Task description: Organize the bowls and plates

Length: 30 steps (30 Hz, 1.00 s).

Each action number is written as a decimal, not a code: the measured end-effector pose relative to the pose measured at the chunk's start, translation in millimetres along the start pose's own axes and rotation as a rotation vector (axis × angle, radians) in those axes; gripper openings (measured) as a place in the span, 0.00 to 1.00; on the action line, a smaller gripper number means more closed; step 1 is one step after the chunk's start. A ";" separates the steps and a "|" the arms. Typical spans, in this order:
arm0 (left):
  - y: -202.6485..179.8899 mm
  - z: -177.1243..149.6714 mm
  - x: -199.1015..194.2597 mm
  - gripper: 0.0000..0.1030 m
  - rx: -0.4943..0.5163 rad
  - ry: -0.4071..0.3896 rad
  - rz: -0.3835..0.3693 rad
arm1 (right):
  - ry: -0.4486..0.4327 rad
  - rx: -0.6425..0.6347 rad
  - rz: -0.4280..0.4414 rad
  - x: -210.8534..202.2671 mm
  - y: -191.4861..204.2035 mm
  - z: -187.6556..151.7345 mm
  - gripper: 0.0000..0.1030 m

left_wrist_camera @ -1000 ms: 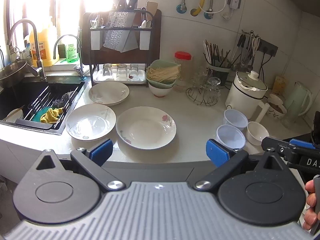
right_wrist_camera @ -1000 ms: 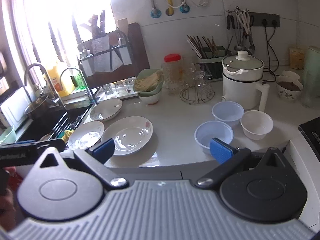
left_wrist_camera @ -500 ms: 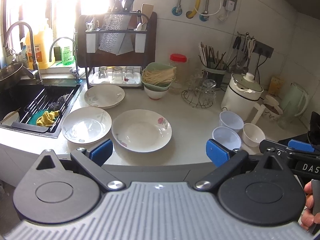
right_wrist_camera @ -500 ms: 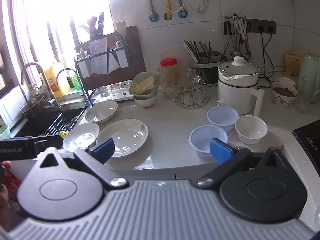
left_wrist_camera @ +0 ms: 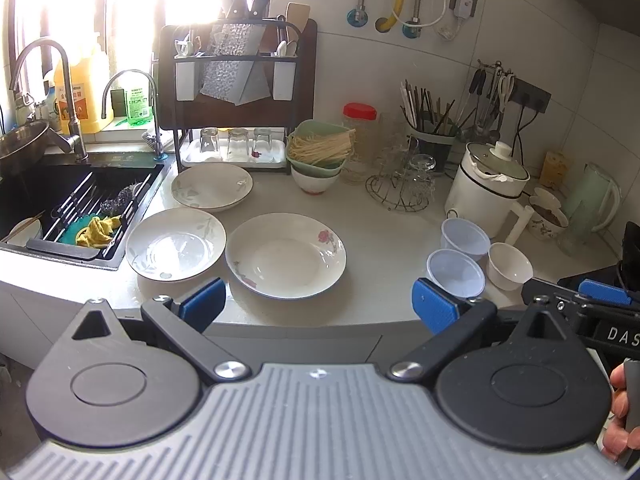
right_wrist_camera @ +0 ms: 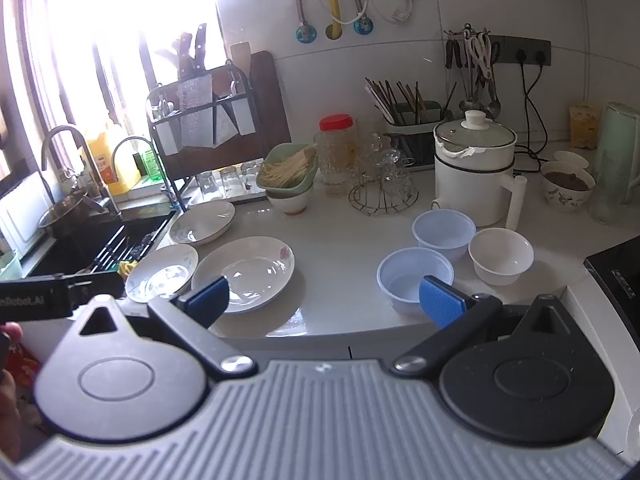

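Your left gripper (left_wrist_camera: 316, 306) has its blue pads spread wide, nothing between them, held off the near edge of the pale stone countertop (left_wrist_camera: 376, 240). Your right gripper (right_wrist_camera: 324, 300) is the same: pads wide apart, empty, short of the counter edge. From the left wrist view the right gripper shows only as a black bar with one blue pad at the frame's right edge, lettering cut off, your fingers partly out of frame.

Straight ahead of the left gripper sits the large white plate with a pink flower print (left_wrist_camera: 285, 256). Just beside it, toward the sink, the white plate with grey leaf print (left_wrist_camera: 176, 244); rims look close, touching or not you can't tell. Behind that, a third white leaf-print plate (left_wrist_camera: 212, 187).

Ahead of the right gripper, the near pale blue plastic bowl (right_wrist_camera: 412, 278), partly hidden by the right blue pad. Behind it a second pale blue plastic bowl (right_wrist_camera: 443, 233), and beside both a small white ceramic bowl (right_wrist_camera: 501, 255). All three are close; contact unclear.

Further back: green bowls stacked on a white bowl, holding dry noodles (left_wrist_camera: 318, 151), count of bowls hard to tell. White electric pot with glass lid (left_wrist_camera: 486, 188). Black dish rack (left_wrist_camera: 236, 92) is washed out by window glare. Black sink (left_wrist_camera: 60, 200) is cut off at left.
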<state>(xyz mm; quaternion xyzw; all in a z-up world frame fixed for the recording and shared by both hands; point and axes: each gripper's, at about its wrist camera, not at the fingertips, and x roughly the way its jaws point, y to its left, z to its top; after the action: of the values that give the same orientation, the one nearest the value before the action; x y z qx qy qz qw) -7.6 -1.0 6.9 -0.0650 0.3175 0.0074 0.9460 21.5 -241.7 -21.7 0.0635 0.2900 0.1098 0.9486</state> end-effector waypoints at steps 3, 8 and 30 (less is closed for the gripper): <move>-1.4 -2.3 -0.1 0.98 0.010 0.002 -0.008 | 0.002 0.003 0.002 -0.6 -0.7 -0.3 1.00; 1.5 -2.5 -0.6 0.98 0.001 -0.002 -0.009 | -0.002 0.004 0.001 -1.7 -1.9 -0.9 1.00; 1.2 -4.0 2.7 0.98 0.010 0.014 -0.015 | -0.001 0.024 -0.025 -2.0 -6.0 -6.0 1.00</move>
<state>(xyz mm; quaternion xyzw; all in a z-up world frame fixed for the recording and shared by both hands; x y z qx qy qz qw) -7.9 -0.5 2.0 -0.0627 0.3238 -0.0015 0.9441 17.5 -247.7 -26.6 0.0711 0.2914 0.0944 0.9493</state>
